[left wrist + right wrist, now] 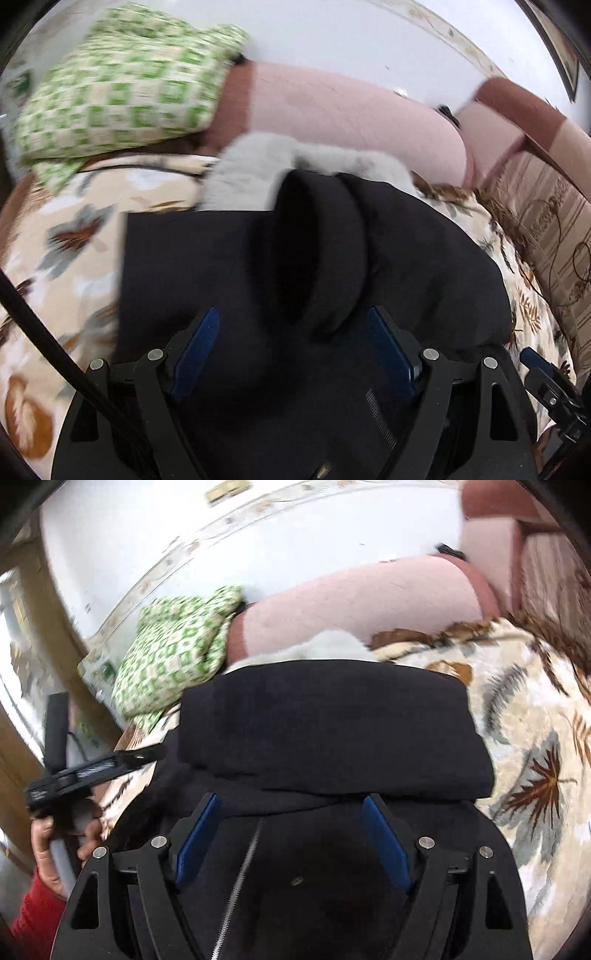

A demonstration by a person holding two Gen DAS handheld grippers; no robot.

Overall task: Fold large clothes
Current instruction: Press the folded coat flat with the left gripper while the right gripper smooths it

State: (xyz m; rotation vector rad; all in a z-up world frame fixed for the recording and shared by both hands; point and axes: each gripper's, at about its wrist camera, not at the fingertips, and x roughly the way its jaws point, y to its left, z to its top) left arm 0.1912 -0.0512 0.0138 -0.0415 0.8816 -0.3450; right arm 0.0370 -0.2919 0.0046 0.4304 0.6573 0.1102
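A large black jacket (229, 266) with a grey fur collar (258, 166) lies on a leaf-patterned bed cover (66, 236). A black sleeve or fold (317, 251) lies over its middle. My left gripper (295, 325) is open, its blue fingers (195, 350) spread just above the black cloth. In the right wrist view the jacket (332, 720) lies folded over, with its zipper (240, 878) running under my right gripper (291, 812), which is open over the cloth. The other gripper (85, 771) shows at the left edge, held by a hand.
A green-checked pillow (122, 88) and a pink bolster (332, 110) lie along the white wall. A patterned headboard (546, 206) stands at the right. The right gripper tip (543, 373) shows at the lower right of the left wrist view.
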